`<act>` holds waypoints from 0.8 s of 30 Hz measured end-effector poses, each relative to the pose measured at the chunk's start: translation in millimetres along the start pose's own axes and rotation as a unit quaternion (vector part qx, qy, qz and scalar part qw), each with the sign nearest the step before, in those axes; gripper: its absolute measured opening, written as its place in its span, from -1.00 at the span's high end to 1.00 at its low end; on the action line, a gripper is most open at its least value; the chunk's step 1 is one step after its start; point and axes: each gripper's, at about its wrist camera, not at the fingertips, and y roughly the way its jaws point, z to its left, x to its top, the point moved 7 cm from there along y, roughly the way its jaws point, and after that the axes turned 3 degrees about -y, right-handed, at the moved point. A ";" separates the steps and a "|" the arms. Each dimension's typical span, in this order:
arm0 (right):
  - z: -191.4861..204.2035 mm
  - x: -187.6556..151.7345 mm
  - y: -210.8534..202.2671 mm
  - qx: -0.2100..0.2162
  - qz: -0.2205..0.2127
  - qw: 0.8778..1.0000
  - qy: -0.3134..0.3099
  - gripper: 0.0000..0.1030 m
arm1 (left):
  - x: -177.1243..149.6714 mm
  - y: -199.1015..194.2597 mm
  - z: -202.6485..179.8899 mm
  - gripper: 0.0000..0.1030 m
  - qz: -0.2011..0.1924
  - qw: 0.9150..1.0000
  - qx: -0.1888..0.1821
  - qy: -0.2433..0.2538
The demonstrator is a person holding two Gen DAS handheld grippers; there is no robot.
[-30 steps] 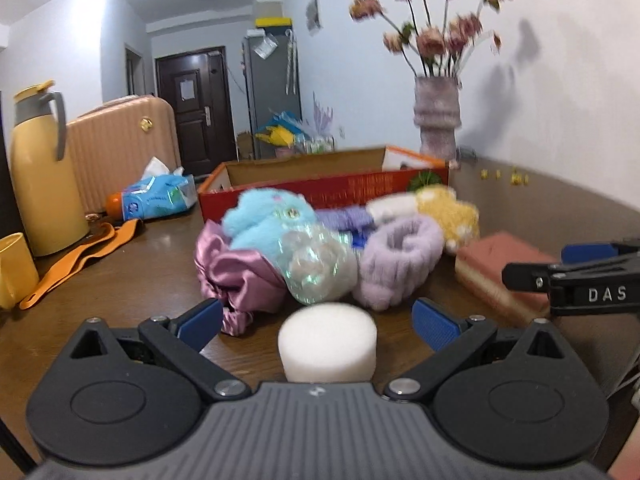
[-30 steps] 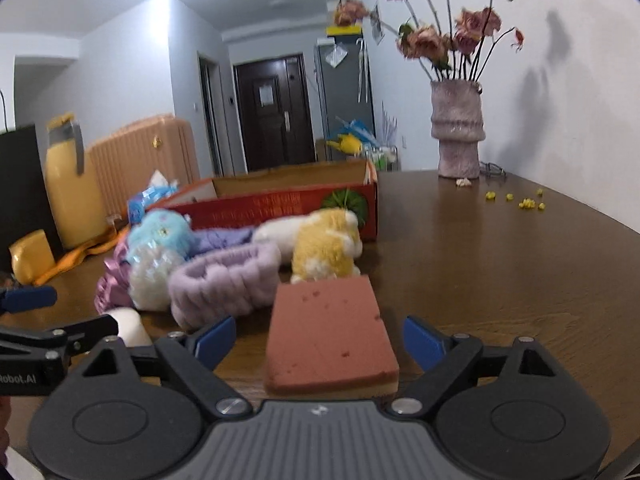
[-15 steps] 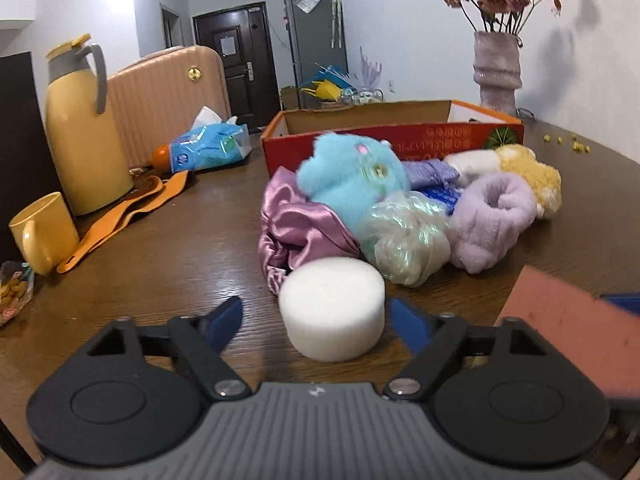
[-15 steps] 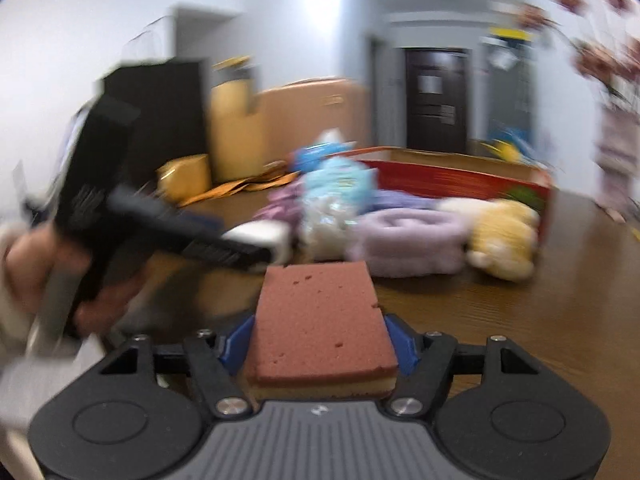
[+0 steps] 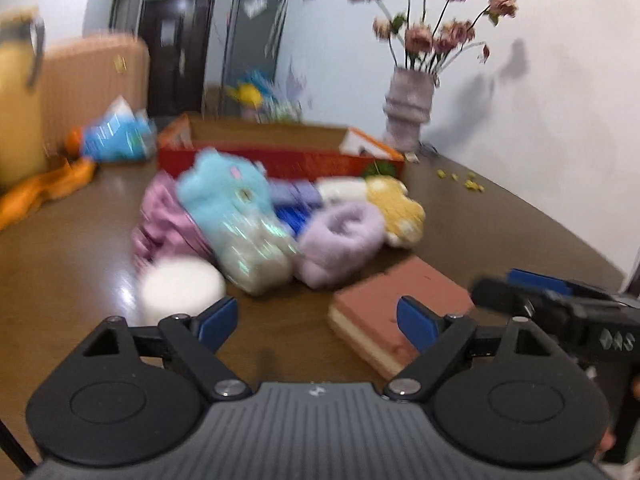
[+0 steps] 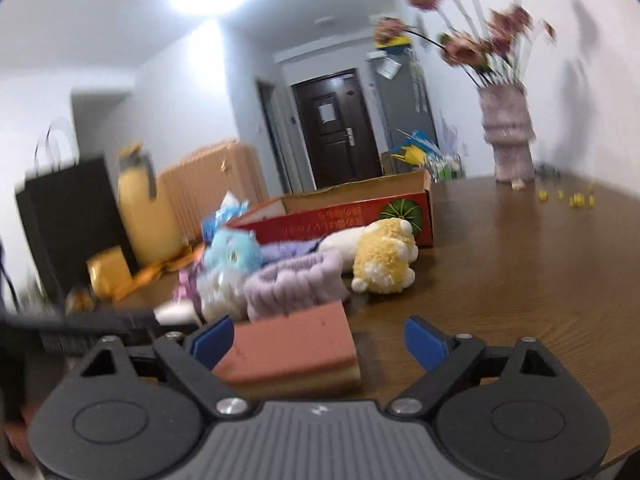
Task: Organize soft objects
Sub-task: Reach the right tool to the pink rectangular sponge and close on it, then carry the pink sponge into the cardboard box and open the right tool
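Note:
A pile of soft things lies on the brown table: a blue plush (image 5: 224, 188), pink satin scrunchie (image 5: 164, 220), iridescent puff (image 5: 256, 256), purple fuzzy band (image 5: 340, 236) and yellow plush (image 5: 396, 204). A white round sponge (image 5: 180, 288) sits left of my open, empty left gripper (image 5: 316, 320). A red-brown sponge block (image 5: 396, 312) lies on the table by its right finger. In the right wrist view the block (image 6: 292, 356) lies next to the left finger of my open right gripper (image 6: 318, 340), not gripped.
An open red cardboard box (image 5: 280, 152) stands behind the pile. A vase of dried flowers (image 5: 408, 116) stands at the back right, with yellow crumbs (image 6: 568, 198) nearby. A yellow thermos (image 6: 148, 212), yellow mug (image 6: 108, 272), orange strap (image 5: 44, 188) and tissue pack (image 5: 116, 140) are at the left.
My right gripper has opened and let go of the red-brown block, which now lies on the table. My left gripper has swung right, so the white sponge is outside its fingers.

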 end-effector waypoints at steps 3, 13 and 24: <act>-14.0 1.9 20.4 0.010 0.022 0.998 0.056 0.01 | -2.7 15.6 -3.7 -0.40 0.041 0.998 -0.021 -0.033; -3.8 -12.8 28.5 0.053 0.066 0.990 0.116 0.32 | 0.0 24.3 14.1 0.11 0.066 0.992 -0.044 -0.095; -0.1 -15.4 36.5 0.046 0.084 0.986 0.136 0.52 | 2.4 21.1 12.1 0.31 0.067 0.991 -0.058 -0.096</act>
